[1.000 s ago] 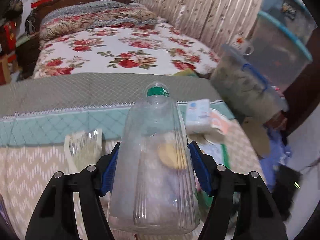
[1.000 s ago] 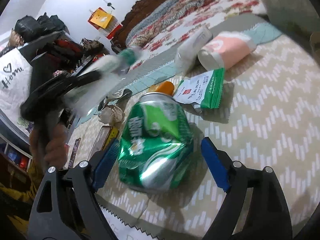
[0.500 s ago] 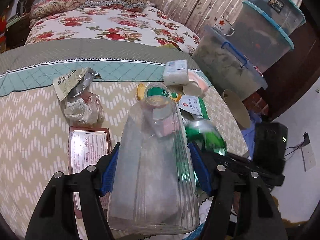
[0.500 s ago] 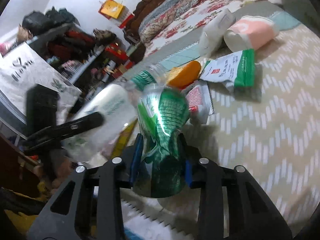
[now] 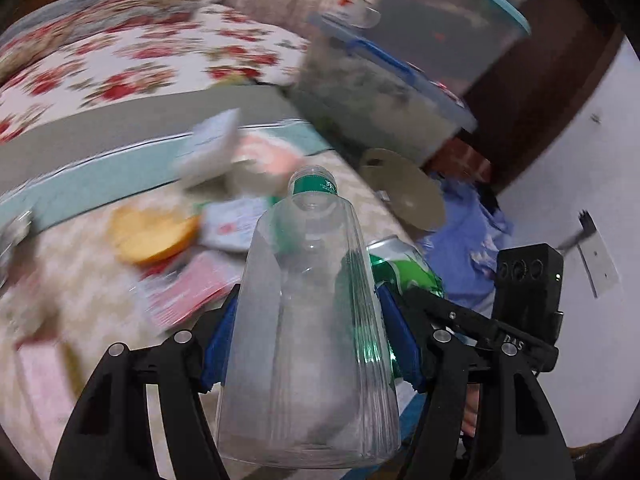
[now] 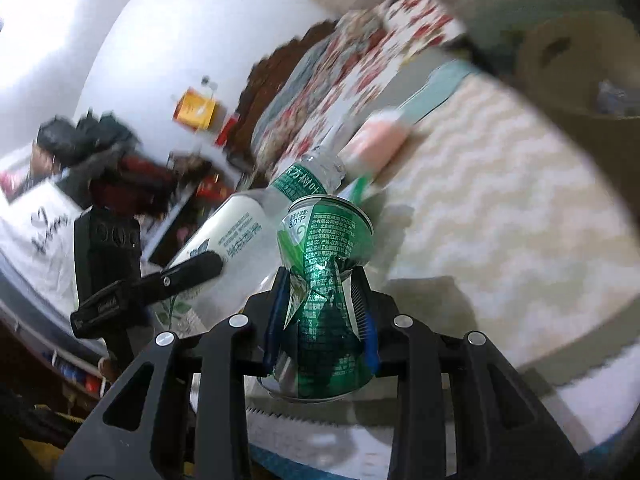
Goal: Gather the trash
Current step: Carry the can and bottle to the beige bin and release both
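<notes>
My left gripper (image 5: 310, 340) is shut on a clear plastic bottle (image 5: 308, 320) with a green neck band and no cap, held above the table. The bottle also shows in the right wrist view (image 6: 240, 236), with the left gripper (image 6: 176, 276) around it. My right gripper (image 6: 322, 312) is shut on a crushed green drink can (image 6: 324, 292), lifted off the table. The can also shows in the left wrist view (image 5: 404, 268), just right of the bottle, with the right gripper (image 5: 472, 324) behind it.
On the zigzag tablecloth (image 6: 500, 220) lie an orange lid (image 5: 152, 232), a green-white packet (image 5: 236, 224), a red-white wrapper (image 5: 188, 284), a pink pouch (image 6: 376, 140) and a white box (image 5: 208, 148). A tan bin (image 6: 580, 64) stands at the table's right edge. Storage tubs (image 5: 400, 92) are stacked behind.
Both grippers have swung to the right, toward the table's edge and the tan bin. The can and bottle now sit side by side, off the table. The background is blurred with motion.
</notes>
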Demonstrator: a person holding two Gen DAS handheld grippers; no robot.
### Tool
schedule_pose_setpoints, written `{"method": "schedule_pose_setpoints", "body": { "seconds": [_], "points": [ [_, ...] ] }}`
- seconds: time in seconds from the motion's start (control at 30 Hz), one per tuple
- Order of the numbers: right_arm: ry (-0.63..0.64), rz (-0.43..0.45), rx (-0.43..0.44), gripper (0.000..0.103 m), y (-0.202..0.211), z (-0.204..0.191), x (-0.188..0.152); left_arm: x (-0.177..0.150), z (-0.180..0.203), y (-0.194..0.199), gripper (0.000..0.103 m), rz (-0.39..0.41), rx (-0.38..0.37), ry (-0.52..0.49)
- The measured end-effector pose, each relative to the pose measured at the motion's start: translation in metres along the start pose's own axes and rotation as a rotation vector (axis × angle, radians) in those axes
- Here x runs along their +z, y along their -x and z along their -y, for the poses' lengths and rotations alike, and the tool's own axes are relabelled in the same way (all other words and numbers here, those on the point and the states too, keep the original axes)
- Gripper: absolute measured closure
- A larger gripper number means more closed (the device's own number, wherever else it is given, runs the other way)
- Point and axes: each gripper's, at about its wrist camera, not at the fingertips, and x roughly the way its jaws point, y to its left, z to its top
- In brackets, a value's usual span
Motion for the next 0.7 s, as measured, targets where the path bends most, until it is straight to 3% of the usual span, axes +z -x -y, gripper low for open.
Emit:
{"method": "schedule_pose_setpoints", "body": {
  "seconds": [0.27, 0.43, 0.47, 0.5, 0.53, 0.57, 0.6, 0.7],
  "points": [
    [-0.173, 0.271, -0.130, 0.069, 0.083, 0.072, 0.052, 0.066, 0.075, -0.102, 0.040, -0.115, -0.147, -0.105],
    [-0.267, 0.370, -0.245, 0.069, 0.107, 0.117, 0.085, 0.103, 0.106, -0.168, 0.040, -0.184, -0.148, -0.111],
    [-0.273, 0.373, -0.260, 0.067, 0.108, 0.123, 0.089, 0.111, 0.111, -0.183, 0.038, -0.198, -0.155, -0.095],
    [-0.278, 0.373, -0.277, 0.067, 0.106, 0.129, 0.095, 0.120, 0.114, -0.197, 0.025, -0.209, -0.166, -0.069],
    [-0.283, 0.370, -0.301, 0.062, 0.104, 0.134, 0.101, 0.125, 0.116, -0.205, 0.017, -0.211, -0.163, -0.048],
    [-0.292, 0.364, -0.336, 0.038, 0.100, 0.138, 0.107, 0.132, 0.115, -0.211, 0.012, -0.201, -0.143, -0.013],
    [-0.300, 0.376, -0.363, 0.031, 0.100, 0.140, 0.108, 0.136, 0.114, -0.214, 0.012, -0.193, -0.134, 0.010],
    [-0.268, 0.410, -0.370, 0.031, 0.108, 0.136, 0.105, 0.137, 0.107, -0.198, 0.012, -0.168, -0.155, 0.019]
  ]
}}
